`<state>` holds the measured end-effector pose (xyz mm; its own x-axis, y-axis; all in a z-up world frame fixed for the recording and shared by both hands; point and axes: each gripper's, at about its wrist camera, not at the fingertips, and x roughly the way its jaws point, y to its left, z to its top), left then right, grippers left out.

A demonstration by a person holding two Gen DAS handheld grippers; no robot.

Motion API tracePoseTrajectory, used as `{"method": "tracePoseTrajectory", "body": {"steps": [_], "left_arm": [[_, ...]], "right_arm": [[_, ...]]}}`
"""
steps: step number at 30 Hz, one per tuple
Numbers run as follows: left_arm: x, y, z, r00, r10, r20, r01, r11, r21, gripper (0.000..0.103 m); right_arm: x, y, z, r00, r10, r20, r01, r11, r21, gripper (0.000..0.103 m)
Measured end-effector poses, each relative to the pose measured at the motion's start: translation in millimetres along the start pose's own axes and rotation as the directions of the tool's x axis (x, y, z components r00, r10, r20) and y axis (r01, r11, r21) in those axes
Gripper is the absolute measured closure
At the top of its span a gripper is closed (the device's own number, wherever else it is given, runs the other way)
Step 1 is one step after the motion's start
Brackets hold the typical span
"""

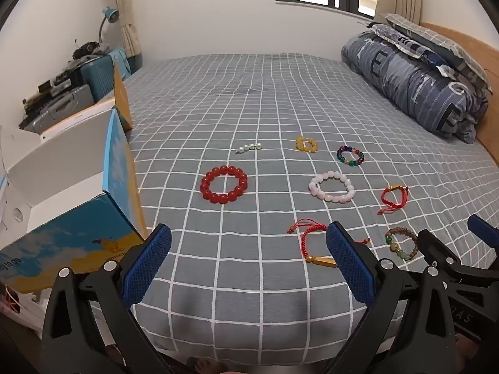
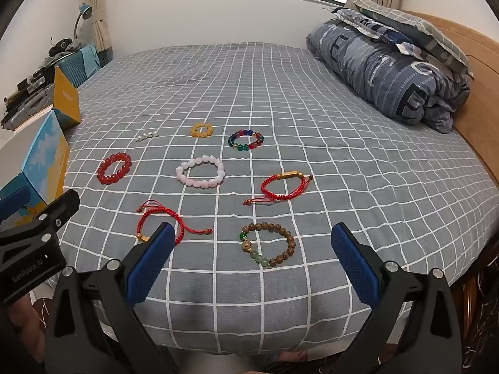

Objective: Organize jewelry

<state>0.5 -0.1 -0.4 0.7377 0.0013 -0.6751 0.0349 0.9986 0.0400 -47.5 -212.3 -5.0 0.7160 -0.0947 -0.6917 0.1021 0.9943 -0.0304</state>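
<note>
Right of the open box (image 1: 71,168), both my claws (image 1: 249,268) (image 2: 252,265) hang spread and empty; grabbing carelessly could snag the red cord bracelet (image 2: 162,221) beside the wooden bead bracelet (image 2: 268,244).

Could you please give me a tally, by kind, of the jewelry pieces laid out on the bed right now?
Round-bead bracelets: 5 (red, pink, yellow, multicolour, brown wooden)
Red cord bracelets with a gold tube: 2
Short pearl strand: 1
Total: 8
</note>
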Motion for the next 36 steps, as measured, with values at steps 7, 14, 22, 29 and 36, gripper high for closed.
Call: {"method": "tracePoseTrajectory", "body": {"steps": [7,14,22,29,36], "left_arm": [[0,0,0,1.0,0.003,0.001,-0.003,1.0,0.001,0.006],[1,1,3,1.0,-0.002,-0.011,0.002,1.0,-0.013,0.006],[2,-2,-2,1.0,0.0,0.006,0.0,1.0,0.003,0.006],[-1,-3,-1,1.0,0.002,0.01,-0.002,1.0,0.01,0.006],[-1,-4,-2,1.0,0.004,0.01,-0.004,1.0,0.01,0.006]], "right_arm": [[-1,0,0,1.0,-0.002,0.001,0.002,1.0,-0.001,0.006],[0,-1,-1,1.0,-0.001,0.004,0.001,1.0,-0.002,0.006],[-5,-3,0,1.0,0.0,0.005,0.0,1.0,0.001,0.006],[-6,-4,1,1.0,0.0,0.009,0.0,1.0,0.004,0.006],[-9,-5,1,1.0,0.001,0.015,-0.001,1.0,0.004,0.006]]}}
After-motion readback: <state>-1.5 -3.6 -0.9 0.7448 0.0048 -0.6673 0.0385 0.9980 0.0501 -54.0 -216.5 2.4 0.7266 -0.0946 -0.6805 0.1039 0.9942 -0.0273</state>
